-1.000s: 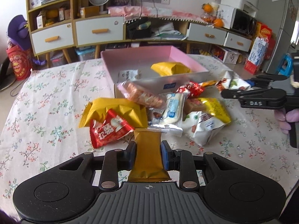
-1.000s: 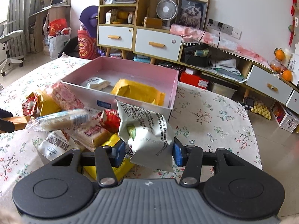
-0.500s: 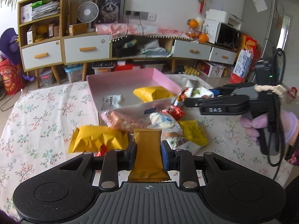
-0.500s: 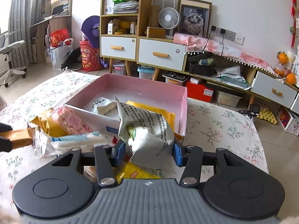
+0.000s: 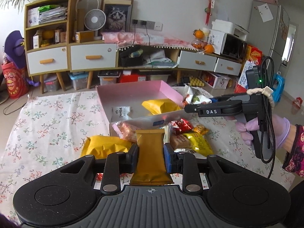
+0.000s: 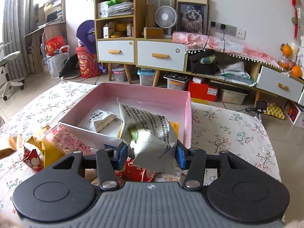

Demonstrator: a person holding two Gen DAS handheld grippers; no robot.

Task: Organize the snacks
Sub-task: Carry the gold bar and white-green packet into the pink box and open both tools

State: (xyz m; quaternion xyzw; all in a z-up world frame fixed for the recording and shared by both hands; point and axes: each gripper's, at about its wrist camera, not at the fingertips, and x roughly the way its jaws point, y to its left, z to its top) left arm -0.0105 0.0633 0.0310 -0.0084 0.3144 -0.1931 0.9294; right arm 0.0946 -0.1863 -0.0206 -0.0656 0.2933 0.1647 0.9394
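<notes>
A table under a floral tablecloth point(image 5: 47, 117) carries an open pink box point(image 6: 187, 114) at its far middle and a loose pile of snacks against the box's near wall. Inside the box lie a white packet point(image 6: 98, 118) on the left and a yellow packet point(image 5: 161, 105) on the right. In the pile, a yellow bag point(image 5: 106, 147) lies on the near left, a pink-speckled packet point(image 5: 126, 132) leans on the box wall, and red, orange and yellow wrappers lie to the right.

The right gripper point(image 6: 151, 153) is clamped on a silver-green bag point(image 6: 152, 131), its blue pads pressing both sides of the bag's lower part; the bag hangs over the box's near right corner. The left gripper point(image 5: 151, 156) is clamped on a slim golden-brown packet point(image 5: 151, 152), held upright above the near edge of the pile, short of the box.

Judged step: carrying both packets into the box. To do it well, bring each packet clear over the near wall before lowering it, since a trailing corner could catch the rim. Set the silver-green bag into bare floor on the right or far side, and the golden-brown packet between the white and yellow ones. Part the jaws only once a packet rests on the floor. Keep the two tools well apart over the box.
</notes>
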